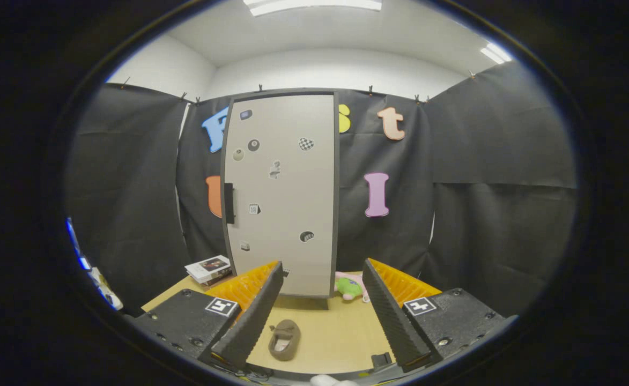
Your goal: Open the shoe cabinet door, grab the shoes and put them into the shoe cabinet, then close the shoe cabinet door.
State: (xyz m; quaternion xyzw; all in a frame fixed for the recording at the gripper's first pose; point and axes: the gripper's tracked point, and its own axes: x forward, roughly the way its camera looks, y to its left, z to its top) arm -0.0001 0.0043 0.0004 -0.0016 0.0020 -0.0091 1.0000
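I hold the gripper (322, 300) back, fingers wide and empty, to square up on the shoe cabinet door (282, 193), shut. Its handle (229, 202) sits on the left edge. Shoe (285, 339) lies on the worktop (335, 332) before the cabinet, between the fingers.
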